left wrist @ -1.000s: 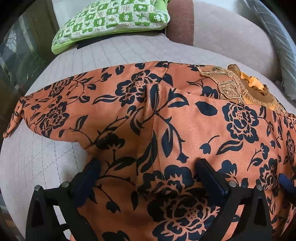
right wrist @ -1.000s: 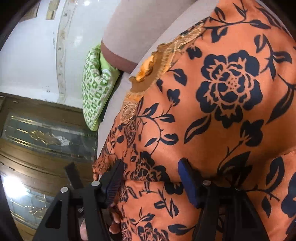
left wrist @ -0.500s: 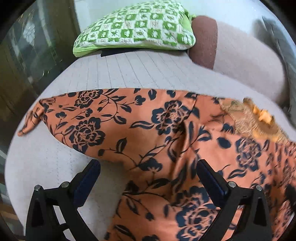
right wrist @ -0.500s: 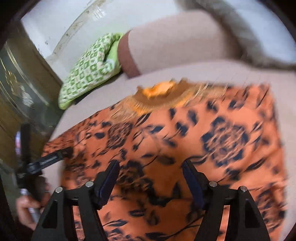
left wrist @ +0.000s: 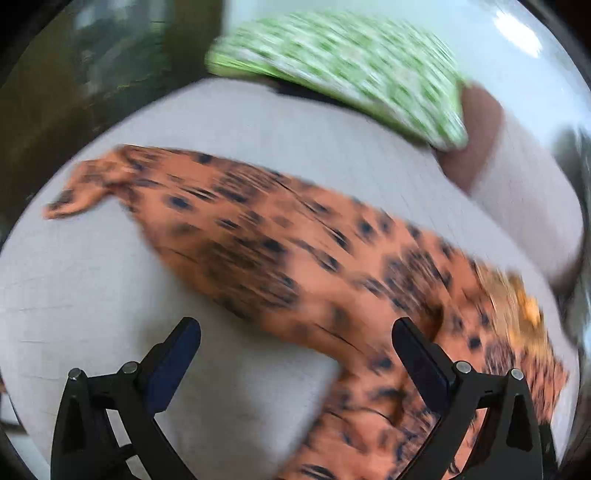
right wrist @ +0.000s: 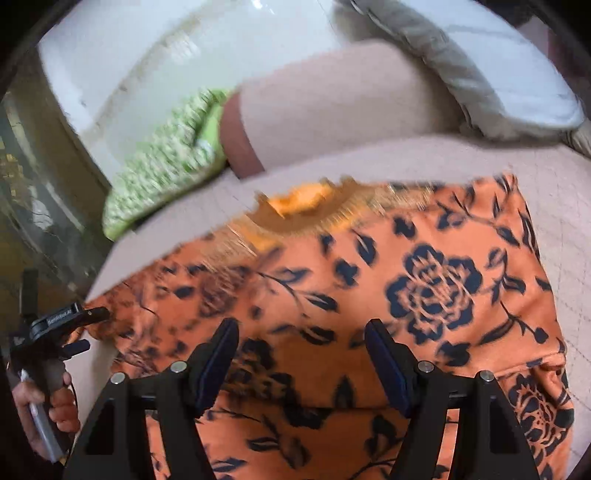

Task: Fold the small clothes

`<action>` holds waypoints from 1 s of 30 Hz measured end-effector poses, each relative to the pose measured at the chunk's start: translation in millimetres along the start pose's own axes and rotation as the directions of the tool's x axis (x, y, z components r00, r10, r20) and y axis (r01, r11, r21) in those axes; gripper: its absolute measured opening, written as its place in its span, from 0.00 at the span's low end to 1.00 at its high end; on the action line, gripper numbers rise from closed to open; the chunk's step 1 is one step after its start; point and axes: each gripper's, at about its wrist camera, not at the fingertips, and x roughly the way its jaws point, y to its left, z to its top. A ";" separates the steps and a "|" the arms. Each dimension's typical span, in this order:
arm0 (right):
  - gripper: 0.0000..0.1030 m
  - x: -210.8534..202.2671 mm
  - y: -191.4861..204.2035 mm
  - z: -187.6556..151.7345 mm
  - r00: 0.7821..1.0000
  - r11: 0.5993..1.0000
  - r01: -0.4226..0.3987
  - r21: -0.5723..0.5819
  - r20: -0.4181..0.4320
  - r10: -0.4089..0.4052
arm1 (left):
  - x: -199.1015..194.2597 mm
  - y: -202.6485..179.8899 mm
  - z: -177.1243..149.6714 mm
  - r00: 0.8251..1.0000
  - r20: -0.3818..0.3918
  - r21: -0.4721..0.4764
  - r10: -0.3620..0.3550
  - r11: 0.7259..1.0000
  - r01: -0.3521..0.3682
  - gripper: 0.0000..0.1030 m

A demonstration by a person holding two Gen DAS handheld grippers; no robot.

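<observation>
While orange floral garment (right wrist: 369, 295) lies on beige quilted sofa (left wrist: 258, 122), both hand-held grippers gape, gripping nothing; green pillow (left wrist: 351, 70) behind.

Soft, even daylight; shadows faint. Left wrist view: heavy motion blur, orange floral garment (left wrist: 280, 254) and green patterned cushion (left wrist: 343, 70) smeared into streaks; glare patch upper right on the pale wall (left wrist: 517, 33). Right wrist view: milder blur, cushion and garment's neckline soft, large flower print sharper. Both showed fisheye bending and dark vignetted corners.
</observation>
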 end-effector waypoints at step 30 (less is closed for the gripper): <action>0.72 29.3 24.5 -14.3 0.998 0.996 -0.046 -0.078 -0.053 0.042 | 39.1 250.4 60.0 0.991 0.078 -0.599 -0.110 0.789 0.135 0.68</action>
